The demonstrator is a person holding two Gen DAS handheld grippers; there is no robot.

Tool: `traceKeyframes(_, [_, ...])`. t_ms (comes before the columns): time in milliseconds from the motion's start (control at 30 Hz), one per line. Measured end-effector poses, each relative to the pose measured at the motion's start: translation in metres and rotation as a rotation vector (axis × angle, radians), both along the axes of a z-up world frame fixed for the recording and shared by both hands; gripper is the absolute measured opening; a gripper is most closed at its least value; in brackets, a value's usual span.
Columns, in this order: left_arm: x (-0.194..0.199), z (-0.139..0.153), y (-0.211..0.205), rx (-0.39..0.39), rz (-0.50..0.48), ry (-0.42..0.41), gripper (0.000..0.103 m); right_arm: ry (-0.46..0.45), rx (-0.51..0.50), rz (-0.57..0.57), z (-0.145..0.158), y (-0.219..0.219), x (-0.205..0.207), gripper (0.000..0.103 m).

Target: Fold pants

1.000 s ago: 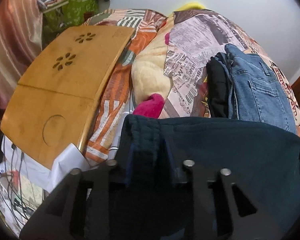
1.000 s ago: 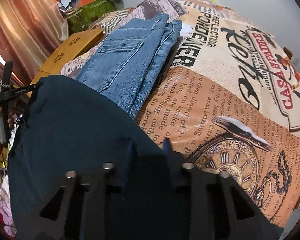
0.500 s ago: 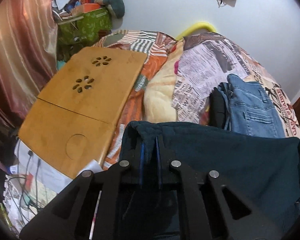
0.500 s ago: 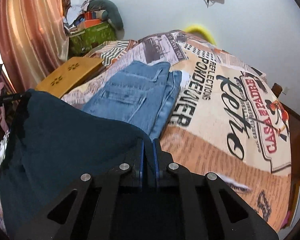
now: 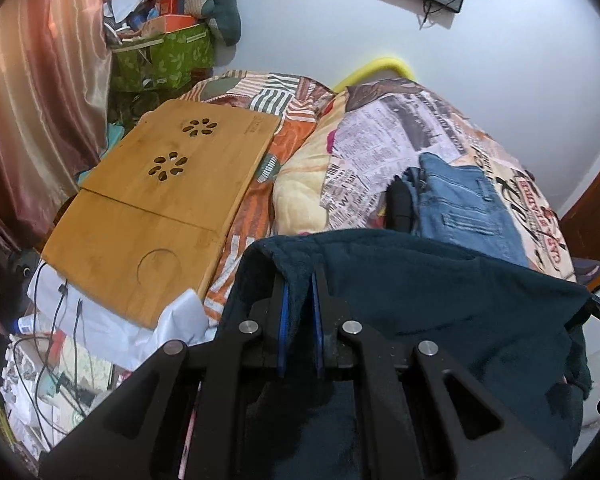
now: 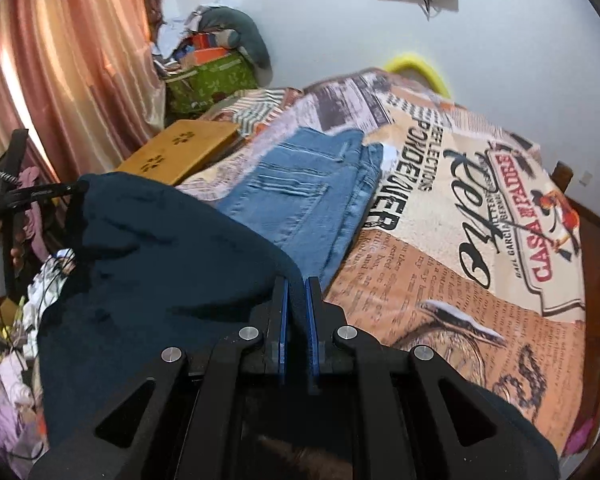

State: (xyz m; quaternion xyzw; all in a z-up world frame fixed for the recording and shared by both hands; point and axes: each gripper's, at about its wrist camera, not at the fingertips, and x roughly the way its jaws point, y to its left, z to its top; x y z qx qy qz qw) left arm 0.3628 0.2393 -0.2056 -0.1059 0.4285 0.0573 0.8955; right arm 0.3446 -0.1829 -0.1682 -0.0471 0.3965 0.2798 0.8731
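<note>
Dark teal pants [image 5: 440, 304] hang stretched between my two grippers, held up above the near edge of the bed. My left gripper [image 5: 299, 280] is shut on one top corner of the pants. My right gripper [image 6: 296, 284] is shut on the other top corner of the pants [image 6: 152, 264]. The left gripper also shows in the right wrist view [image 6: 32, 192] at the far left, gripping the cloth. The lower part of the pants hangs out of sight.
Folded blue jeans [image 6: 312, 196] lie on the printed bedspread [image 6: 480, 240], with a black garment [image 5: 400, 204] beside them. A wooden lap desk [image 5: 160, 208] sits at the bed's left. Cables and clutter [image 5: 56, 360] lie at the lower left.
Both grippers have lifted the teal pants up and back from the bed. The jeans and the bedspread now sit farther away, and more of the wall shows.
</note>
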Motion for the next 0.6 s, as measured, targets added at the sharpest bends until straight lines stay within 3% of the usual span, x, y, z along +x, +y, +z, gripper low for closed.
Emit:
traceKeyframes(167, [-0.039, 0.017, -0.003, 0.005, -0.015, -0.012, 0.010, -0.037, -0.027, 0.025, 0.015, 0.001, -0.044, 0.008])
traceKeyframes(333, [-0.083, 0.029, 0.004, -0.007, -0.010, -0.018, 0.010, -0.017, -0.008, 0.029, 0.017, -0.002, -0.077, 0.008])
traceKeyframes(600, [-0.140, 0.016, 0.020, -0.058, 0.023, 0.008, 0.010, 0.013, 0.018, 0.049, 0.014, -0.005, -0.125, 0.008])
